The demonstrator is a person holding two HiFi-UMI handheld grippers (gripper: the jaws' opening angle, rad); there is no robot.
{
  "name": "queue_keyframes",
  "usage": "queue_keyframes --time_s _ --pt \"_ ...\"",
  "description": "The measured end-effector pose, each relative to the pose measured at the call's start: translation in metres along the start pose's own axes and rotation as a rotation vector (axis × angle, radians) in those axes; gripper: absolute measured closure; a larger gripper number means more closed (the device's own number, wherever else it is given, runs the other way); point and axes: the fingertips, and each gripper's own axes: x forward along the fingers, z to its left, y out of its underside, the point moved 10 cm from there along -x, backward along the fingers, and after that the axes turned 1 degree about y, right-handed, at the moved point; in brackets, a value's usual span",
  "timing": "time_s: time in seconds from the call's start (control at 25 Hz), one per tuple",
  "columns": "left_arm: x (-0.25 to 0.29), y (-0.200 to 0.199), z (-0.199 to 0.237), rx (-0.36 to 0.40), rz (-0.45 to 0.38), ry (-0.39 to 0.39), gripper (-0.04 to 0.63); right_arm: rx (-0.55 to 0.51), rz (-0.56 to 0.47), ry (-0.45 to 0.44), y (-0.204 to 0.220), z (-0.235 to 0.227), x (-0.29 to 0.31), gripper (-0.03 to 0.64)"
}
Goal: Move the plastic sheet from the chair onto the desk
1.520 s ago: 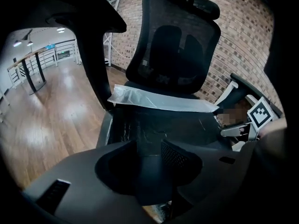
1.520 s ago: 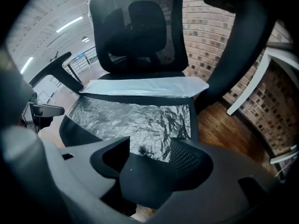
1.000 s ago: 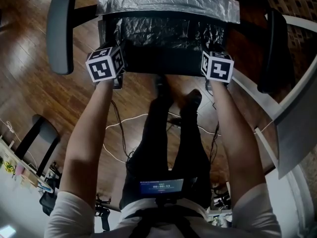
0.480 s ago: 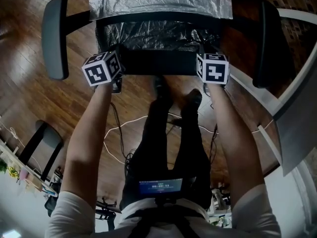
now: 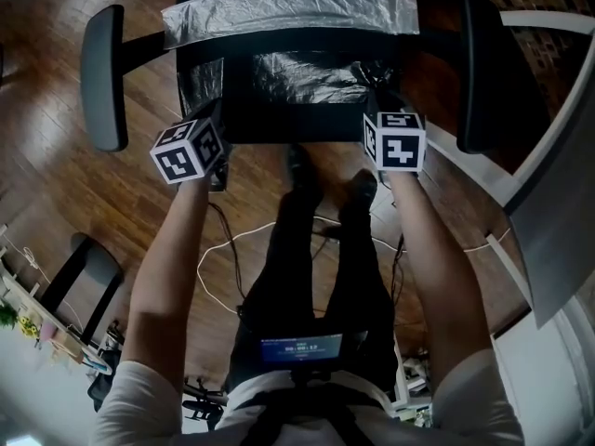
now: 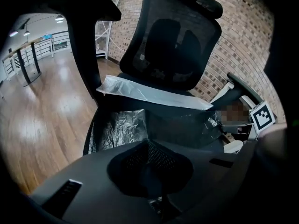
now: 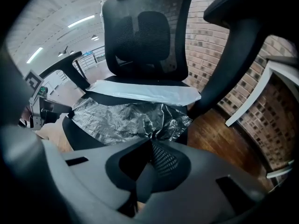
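A crinkled clear plastic sheet (image 5: 307,71) lies over the black chair seat (image 5: 279,124). A pale folded band of it (image 5: 288,9) runs along the seat's back. My left gripper (image 5: 219,126) is shut on the sheet's near left corner (image 6: 119,130), which runs up to the jaw tips (image 6: 147,143). My right gripper (image 5: 379,96) is shut on the near right corner (image 7: 163,125); the plastic gathers to a peak at its jaws (image 7: 152,141). The pinch points hide behind the marker cubes in the head view. The white desk (image 5: 548,165) stands to the right.
Two chair armrests (image 5: 102,77) (image 5: 479,72) flank the seat, and the mesh backrest (image 6: 173,45) rises behind it. The person's legs (image 5: 316,249) stand in front of the chair, with cables (image 5: 237,240) on the wooden floor. The desk's leg (image 7: 254,90) is near the right armrest.
Both grippers have shut on the sheet's near corners and risen a little. The near edge of the plastic has come up off the seat's front, baring black seat there.
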Motion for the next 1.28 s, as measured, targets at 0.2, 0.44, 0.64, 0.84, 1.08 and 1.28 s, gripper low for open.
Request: queue_keyframes --time_s 0.2,0.44,0.64,0.84,1.08,1.28 --pt "-0.005 0.003 -0.005 0.024 -0.005 -0.003 0.594 0.007 -0.015 -0.002 0.004 -0.006 -0.008 0.614" --pt "0.01 0.022 -0.001 0.073 0.133 -0.051 0.447 0.01 0.025 0.01 0.018 -0.01 0.002 0.614" --pt "0.024 0.022 -0.004 0.159 0.16 -0.131 0.353 0.01 0.056 0.014 0.025 -0.012 0.01 0.614" --pt "0.021 0.004 -0.009 0.137 0.087 -0.158 0.353 0.015 0.078 0.015 0.029 -0.01 0.014 0.614" --pt "0.023 0.005 0.008 0.166 0.133 -0.188 0.353 0.029 0.099 0.031 0.039 -0.015 0.018 0.614" --pt "0.035 0.008 0.007 0.206 0.153 -0.205 0.413 0.022 0.092 0.018 0.035 -0.012 0.019 0.614"
